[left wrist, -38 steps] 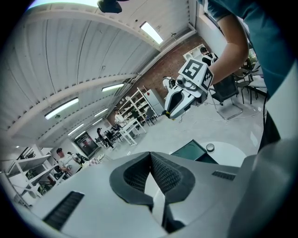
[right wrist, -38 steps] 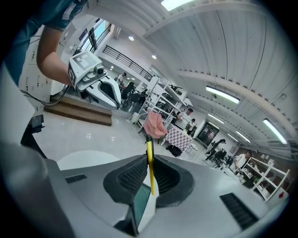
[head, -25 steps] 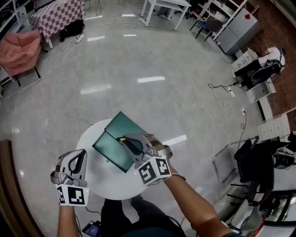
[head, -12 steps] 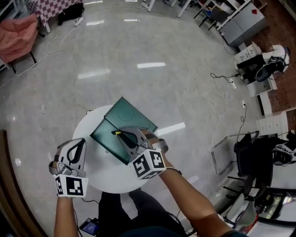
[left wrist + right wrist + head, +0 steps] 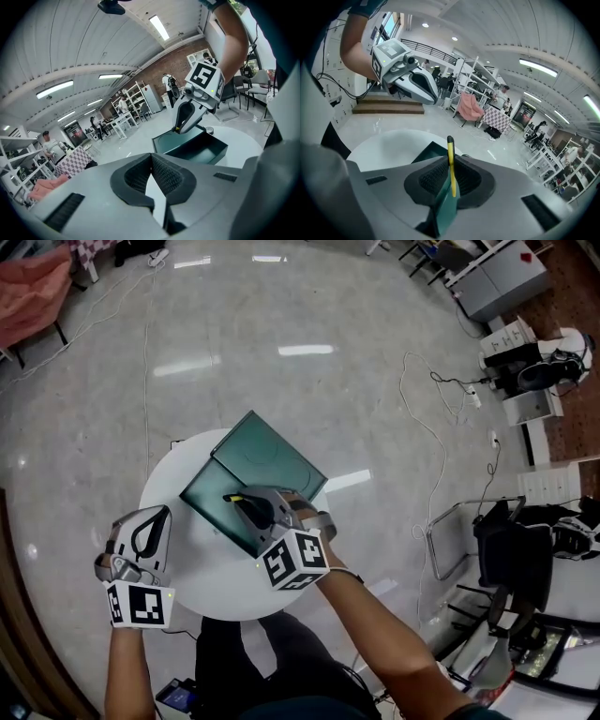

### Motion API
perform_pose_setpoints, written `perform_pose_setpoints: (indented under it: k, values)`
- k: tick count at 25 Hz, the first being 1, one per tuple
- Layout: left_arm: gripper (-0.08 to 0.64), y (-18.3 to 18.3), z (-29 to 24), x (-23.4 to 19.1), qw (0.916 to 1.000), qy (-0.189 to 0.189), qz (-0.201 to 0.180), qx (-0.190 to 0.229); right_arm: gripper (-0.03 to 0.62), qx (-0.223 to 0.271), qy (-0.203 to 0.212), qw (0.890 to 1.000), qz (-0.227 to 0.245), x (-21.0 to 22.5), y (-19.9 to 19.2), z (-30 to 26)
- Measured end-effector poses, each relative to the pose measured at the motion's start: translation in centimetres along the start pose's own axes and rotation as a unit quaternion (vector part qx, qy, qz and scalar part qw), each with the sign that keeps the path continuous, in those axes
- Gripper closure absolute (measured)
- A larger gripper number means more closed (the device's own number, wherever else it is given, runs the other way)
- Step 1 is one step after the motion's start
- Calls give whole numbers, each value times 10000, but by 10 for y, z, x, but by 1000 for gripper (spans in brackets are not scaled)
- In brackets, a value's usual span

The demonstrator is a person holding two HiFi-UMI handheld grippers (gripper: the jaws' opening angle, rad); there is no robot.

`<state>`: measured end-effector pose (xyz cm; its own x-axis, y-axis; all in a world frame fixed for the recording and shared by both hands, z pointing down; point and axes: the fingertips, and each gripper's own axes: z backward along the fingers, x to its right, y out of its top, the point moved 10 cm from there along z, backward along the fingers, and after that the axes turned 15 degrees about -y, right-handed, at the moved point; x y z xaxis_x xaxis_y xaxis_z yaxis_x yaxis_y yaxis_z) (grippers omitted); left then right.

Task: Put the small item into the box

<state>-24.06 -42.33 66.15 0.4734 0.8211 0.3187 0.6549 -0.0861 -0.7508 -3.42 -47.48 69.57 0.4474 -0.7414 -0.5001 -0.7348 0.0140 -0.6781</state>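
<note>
1. Release judgement — lower the thin yellow black-tipped stick [image 5: 450, 159] below the walls of the dark green open box [image 5: 214, 498] before letting go, so it cannot bounce out.
2. Right hand-held gripper [image 5: 240, 502] is clamped on the stick and is poised over the box on the round white bench [image 5: 187, 582].
3. Left hand-held gripper [image 5: 150, 538] hangs at the bench's left edge, jaws together and empty — apart from the box.

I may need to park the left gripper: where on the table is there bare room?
Bare table lies along the near edge, between the left gripper and the box. The far side is crowded: the box, its open lid, and the right gripper shut on the yellow item above it.
</note>
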Motion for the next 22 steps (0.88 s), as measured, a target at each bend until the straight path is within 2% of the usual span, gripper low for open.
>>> perform_pose_setpoints:
  k: [10,22]
  values:
    - [541,-39,-20,2,9997,-95,235,-32,528,-388,198,9990,9,-28,-30,-38]
    - [541,-62,-38,2,9991,-152,367,-116,528,-731,436,9963,67,-43,-55,-67]
